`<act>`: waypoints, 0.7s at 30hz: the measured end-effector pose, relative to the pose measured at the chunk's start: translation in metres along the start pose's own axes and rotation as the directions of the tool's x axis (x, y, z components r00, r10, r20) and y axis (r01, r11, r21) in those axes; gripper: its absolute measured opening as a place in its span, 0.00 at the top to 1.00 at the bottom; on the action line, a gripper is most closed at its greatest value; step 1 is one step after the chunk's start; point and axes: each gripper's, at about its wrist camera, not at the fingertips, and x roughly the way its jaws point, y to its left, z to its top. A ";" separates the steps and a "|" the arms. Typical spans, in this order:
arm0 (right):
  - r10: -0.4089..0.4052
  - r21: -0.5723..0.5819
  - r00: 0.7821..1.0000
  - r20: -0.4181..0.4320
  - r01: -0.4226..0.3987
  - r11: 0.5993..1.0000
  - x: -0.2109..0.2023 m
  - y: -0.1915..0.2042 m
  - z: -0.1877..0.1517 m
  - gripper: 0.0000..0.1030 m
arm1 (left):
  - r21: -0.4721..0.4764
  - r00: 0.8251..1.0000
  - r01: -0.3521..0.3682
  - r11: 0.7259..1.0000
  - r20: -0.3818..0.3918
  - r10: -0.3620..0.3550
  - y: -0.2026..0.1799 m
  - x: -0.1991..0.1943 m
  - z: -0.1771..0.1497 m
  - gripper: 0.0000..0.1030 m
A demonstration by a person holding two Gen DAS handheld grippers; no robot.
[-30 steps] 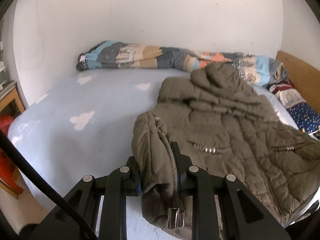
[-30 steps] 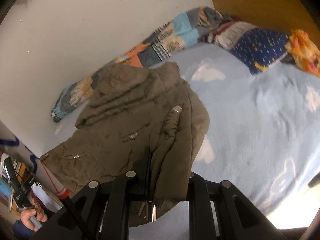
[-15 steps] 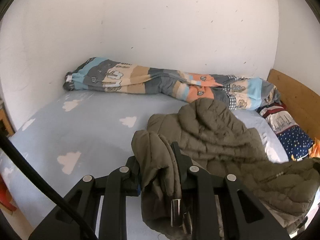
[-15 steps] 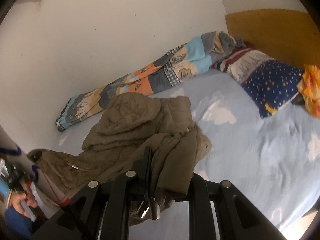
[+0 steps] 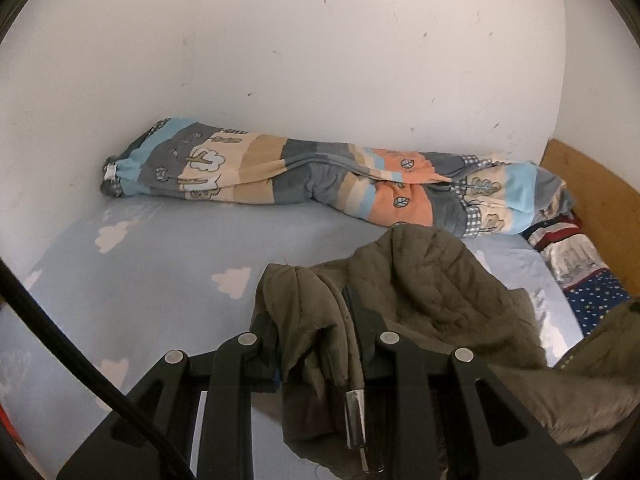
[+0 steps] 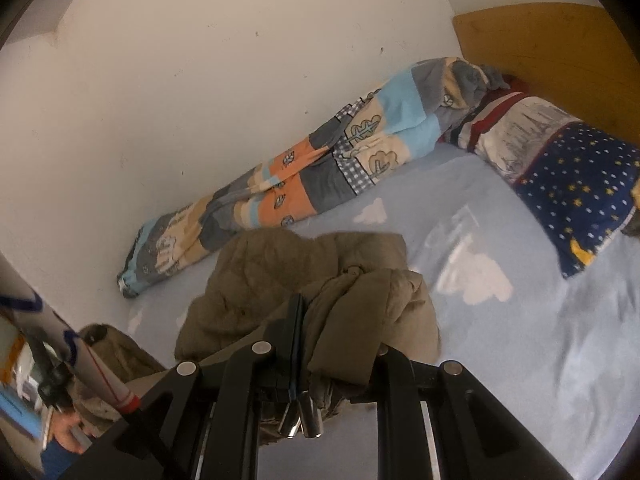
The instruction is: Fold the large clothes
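Observation:
An olive quilted jacket (image 5: 436, 280) lies bunched on the light-blue cloud-print bed sheet (image 5: 160, 264). My left gripper (image 5: 316, 320) is shut on one bottom corner of it, and the fabric with a metal cord end (image 5: 355, 416) hangs down between the black fingers. In the right wrist view the same jacket (image 6: 280, 272) is lifted at its other corner, with my right gripper (image 6: 332, 320) shut on it and metal cord ends (image 6: 304, 422) dangling below. The hood end rests on the sheet beyond both grippers.
A rolled patchwork quilt (image 5: 312, 180) lies along the white wall. A star-print pillow (image 6: 576, 196) and a wooden headboard (image 6: 552, 52) stand at the right. A hand (image 6: 64, 432) and a white pole (image 6: 80, 356) show at lower left in the right wrist view.
Both grippers have risen and moved toward the wall with the jacket's bottom edge held. The jacket, spread flat before, now folds over on itself toward the hood.

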 end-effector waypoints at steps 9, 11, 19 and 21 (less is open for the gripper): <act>-0.043 0.081 0.998 -0.044 0.047 0.996 0.104 -0.021 0.061 0.84 | -0.065 0.996 -0.024 0.998 -0.084 0.019 0.006 0.098 0.039 0.76; -0.062 0.088 0.997 -0.055 0.067 0.994 0.124 -0.028 0.069 0.84 | -0.071 0.996 -0.039 0.997 -0.088 0.033 0.005 0.118 0.047 0.75; -0.156 0.132 0.982 -0.108 0.169 0.977 0.211 -0.068 0.083 0.84 | -0.089 0.990 -0.033 0.995 -0.139 0.020 0.002 0.181 0.067 0.70; -0.181 0.121 0.976 -0.124 0.196 0.973 0.230 -0.072 0.082 0.84 | -0.105 0.988 -0.007 0.994 -0.153 -0.009 0.003 0.190 0.070 0.68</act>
